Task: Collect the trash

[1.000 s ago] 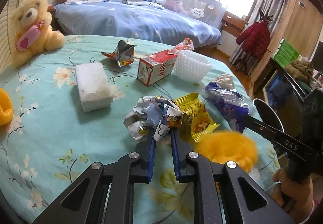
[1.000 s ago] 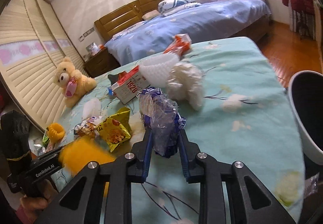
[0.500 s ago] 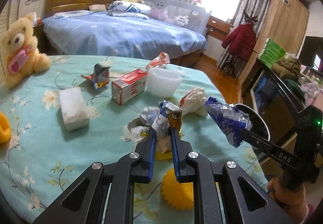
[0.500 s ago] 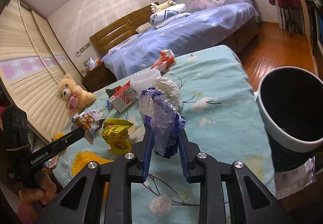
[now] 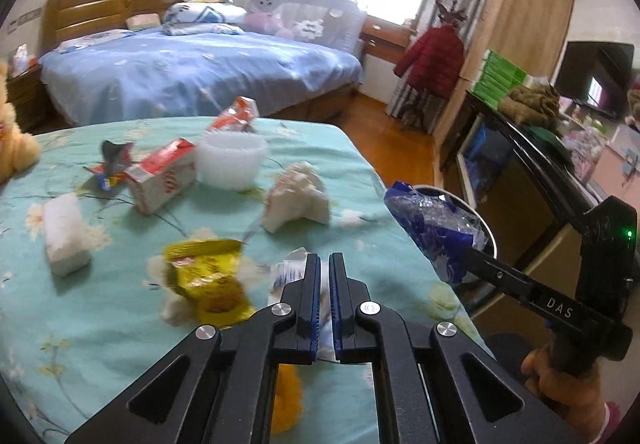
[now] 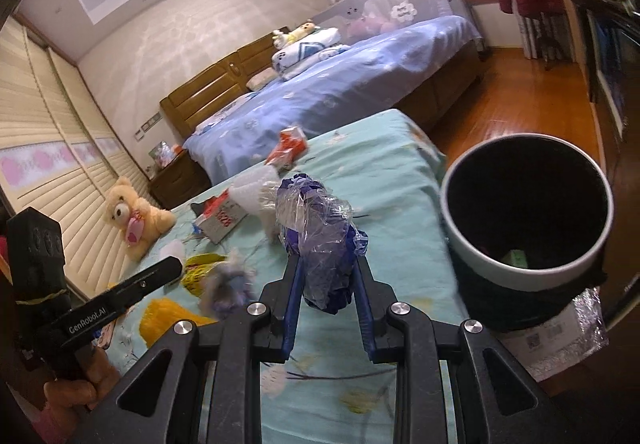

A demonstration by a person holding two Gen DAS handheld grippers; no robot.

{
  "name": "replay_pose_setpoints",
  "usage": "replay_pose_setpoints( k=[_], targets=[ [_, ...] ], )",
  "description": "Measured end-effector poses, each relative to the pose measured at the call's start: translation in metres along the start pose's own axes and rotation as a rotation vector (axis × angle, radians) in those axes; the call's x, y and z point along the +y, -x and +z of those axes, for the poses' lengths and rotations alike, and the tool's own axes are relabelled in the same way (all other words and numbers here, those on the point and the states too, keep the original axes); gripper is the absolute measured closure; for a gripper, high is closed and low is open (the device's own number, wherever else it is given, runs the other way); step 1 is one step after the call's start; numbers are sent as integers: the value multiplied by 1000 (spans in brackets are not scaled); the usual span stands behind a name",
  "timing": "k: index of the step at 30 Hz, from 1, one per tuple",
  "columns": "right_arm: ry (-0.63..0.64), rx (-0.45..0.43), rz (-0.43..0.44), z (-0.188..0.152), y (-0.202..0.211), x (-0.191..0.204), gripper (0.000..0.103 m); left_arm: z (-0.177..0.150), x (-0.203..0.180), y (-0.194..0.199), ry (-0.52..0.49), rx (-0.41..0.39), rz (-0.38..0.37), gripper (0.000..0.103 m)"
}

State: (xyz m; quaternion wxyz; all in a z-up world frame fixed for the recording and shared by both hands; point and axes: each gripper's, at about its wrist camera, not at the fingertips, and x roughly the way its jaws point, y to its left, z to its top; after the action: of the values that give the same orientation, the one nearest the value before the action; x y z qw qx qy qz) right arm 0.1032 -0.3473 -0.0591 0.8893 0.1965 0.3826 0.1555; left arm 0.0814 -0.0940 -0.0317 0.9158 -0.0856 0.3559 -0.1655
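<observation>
My right gripper (image 6: 326, 276) is clamped on the crumpled blue plastic wrapper (image 6: 320, 232), with the black trash bin (image 6: 528, 212) at its three o'clock beside the teal bedspread (image 6: 392, 180), while my left gripper (image 5: 325, 264) pinches a crumpled white wrapper (image 5: 290, 272).

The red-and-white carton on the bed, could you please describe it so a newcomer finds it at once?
Start at the teal floral bedspread. Near its far edge stands a white ribbed cup; the red-and-white carton lies against its left side, the only boxy, printed item among crumpled wrappers.
</observation>
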Motion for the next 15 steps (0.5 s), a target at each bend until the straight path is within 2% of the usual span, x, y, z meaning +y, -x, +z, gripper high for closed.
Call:
replay_pose_setpoints(
  k=[5, 7, 8, 10, 12, 13, 15],
  targets=[
    [-28, 4, -10, -4, 2, -10, 78, -4, -7, -6, -30, 27, 5, 98],
    [-30, 2, -10, -5, 3, -11, 78, -5, -5, -2, -32, 34, -2, 93],
    [-30, 2, -8, -5, 3, -12, 78, -6, -5, 1, -31, 32, -1, 89],
    [-31, 3, -3, -6, 4, -13, 78, -5, -2, 11, -21, 13, 3, 74],
    [-32, 6, 1, -8, 3, -11, 78, -4, 1, 21, -22, -13, 7, 67],
    [-32, 8, 5, -9, 3, -10, 78, -3, 2, 28, -24, -26, 19, 54],
    [-29, 10, 10, -11, 2, -8, 78, -6, 6, 42, -28, -58, 54, 42]
  ],
)
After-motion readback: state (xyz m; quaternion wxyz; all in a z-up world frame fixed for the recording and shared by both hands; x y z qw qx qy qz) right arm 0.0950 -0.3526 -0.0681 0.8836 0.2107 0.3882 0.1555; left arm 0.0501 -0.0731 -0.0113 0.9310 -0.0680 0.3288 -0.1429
